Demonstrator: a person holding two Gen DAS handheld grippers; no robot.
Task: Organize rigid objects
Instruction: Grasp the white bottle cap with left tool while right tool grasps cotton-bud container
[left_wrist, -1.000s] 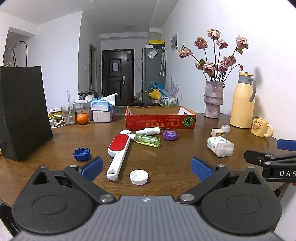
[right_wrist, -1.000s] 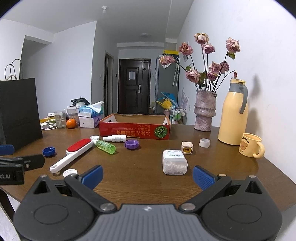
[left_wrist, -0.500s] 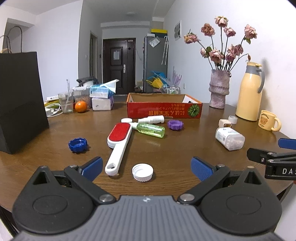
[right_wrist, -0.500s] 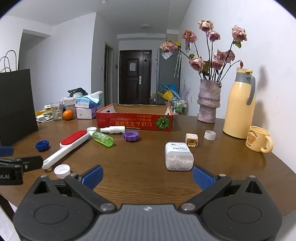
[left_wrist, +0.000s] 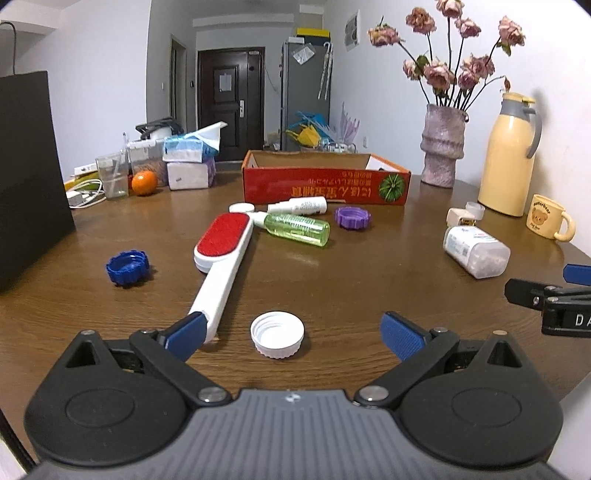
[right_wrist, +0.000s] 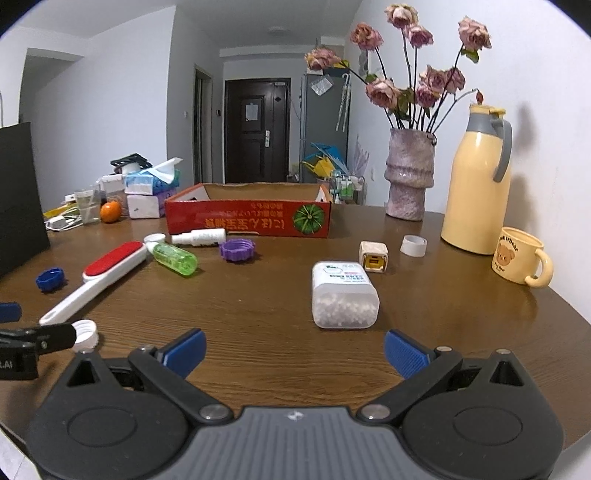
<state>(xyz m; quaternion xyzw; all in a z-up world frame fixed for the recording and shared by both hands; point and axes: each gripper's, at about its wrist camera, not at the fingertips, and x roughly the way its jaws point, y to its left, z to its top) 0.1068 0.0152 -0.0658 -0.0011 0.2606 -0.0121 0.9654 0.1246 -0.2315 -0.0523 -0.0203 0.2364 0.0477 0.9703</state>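
My left gripper (left_wrist: 293, 334) is open and empty, low over the table, with a white cap (left_wrist: 277, 334) between its fingers. A red-and-white lint brush (left_wrist: 221, 254) lies just left of it. A blue cap (left_wrist: 127, 267), green bottle (left_wrist: 295, 229), white spray bottle (left_wrist: 301, 205) and purple cap (left_wrist: 352, 217) lie beyond. The red cardboard box (left_wrist: 325, 184) stands open at the back. My right gripper (right_wrist: 293, 350) is open and empty, just short of a white pill container (right_wrist: 343, 294). A small beige cube (right_wrist: 373, 256) and white ring (right_wrist: 413, 245) lie past it.
A black paper bag (left_wrist: 29, 177) stands at the left. A flower vase (right_wrist: 408, 173), yellow thermos (right_wrist: 478, 184) and bear mug (right_wrist: 519, 261) stand at the back right. Tissue boxes (left_wrist: 188, 162), a glass (left_wrist: 111, 176) and an orange (left_wrist: 143, 182) sit at the back left.
Both grippers have moved forward and lower toward the table. The white cap now sits between the left fingers, and the pill container is closer to the right gripper.
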